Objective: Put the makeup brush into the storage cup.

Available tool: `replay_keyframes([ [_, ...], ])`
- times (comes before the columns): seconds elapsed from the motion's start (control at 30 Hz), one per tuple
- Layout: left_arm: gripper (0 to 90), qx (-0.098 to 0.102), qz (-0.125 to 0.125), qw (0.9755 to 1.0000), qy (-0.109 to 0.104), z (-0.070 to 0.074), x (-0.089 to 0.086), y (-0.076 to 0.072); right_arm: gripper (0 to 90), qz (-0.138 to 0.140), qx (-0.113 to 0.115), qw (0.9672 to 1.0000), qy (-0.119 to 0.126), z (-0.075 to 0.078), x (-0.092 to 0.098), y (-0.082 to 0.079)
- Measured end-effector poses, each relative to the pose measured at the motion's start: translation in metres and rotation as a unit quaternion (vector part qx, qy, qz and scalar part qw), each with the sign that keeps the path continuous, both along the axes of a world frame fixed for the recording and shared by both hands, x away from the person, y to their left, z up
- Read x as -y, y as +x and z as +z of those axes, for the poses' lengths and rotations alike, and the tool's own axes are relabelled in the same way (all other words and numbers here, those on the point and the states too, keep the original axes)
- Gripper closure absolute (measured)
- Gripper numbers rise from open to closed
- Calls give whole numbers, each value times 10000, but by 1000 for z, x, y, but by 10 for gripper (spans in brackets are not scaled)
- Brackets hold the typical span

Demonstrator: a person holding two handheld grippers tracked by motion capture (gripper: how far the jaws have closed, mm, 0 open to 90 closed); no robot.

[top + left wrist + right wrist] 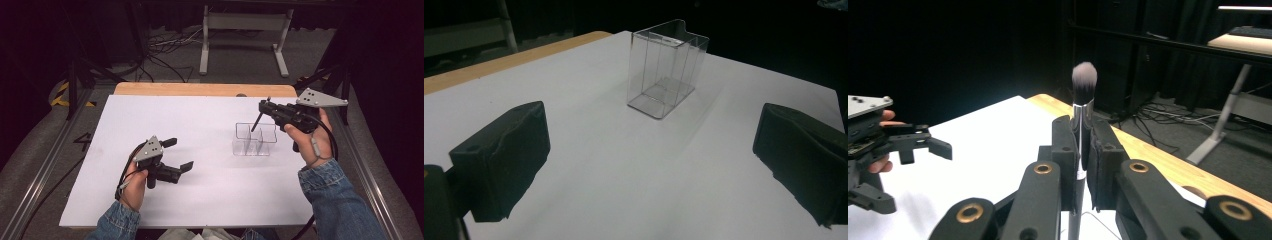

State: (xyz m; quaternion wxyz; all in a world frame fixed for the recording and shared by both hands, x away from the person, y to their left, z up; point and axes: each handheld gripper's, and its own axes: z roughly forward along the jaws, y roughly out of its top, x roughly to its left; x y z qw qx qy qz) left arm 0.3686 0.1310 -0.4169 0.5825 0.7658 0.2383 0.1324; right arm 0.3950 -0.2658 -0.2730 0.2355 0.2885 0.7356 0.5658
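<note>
Makeup brush (1083, 95) pinched upright in right gripper (1082, 150) above clear organizer (254, 139) near table's (200, 200) right edge; left gripper (181, 154) spread, near front-left.

brush (1083, 107) handle: cut off at bottom edge | ferrule: partly hidden between right tool (1083, 150) jaws

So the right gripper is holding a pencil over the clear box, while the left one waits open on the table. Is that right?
Not quite: the right gripper holds a makeup brush, not a pencil; the right gripper view shows its bristles. It is above the clear box, and the left gripper does wait open.
</note>
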Motion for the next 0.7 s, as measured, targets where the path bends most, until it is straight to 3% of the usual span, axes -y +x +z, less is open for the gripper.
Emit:
replay_keyframes([
  [0.47,27,18,-31,9999,104,-1,1,0,846,-240,-121,9994,-205,1,7,6],
  [0.7,27,30,-71,9998,157,-1,3,0,846,-367,-427,9980,-304,-5,8,16],
])
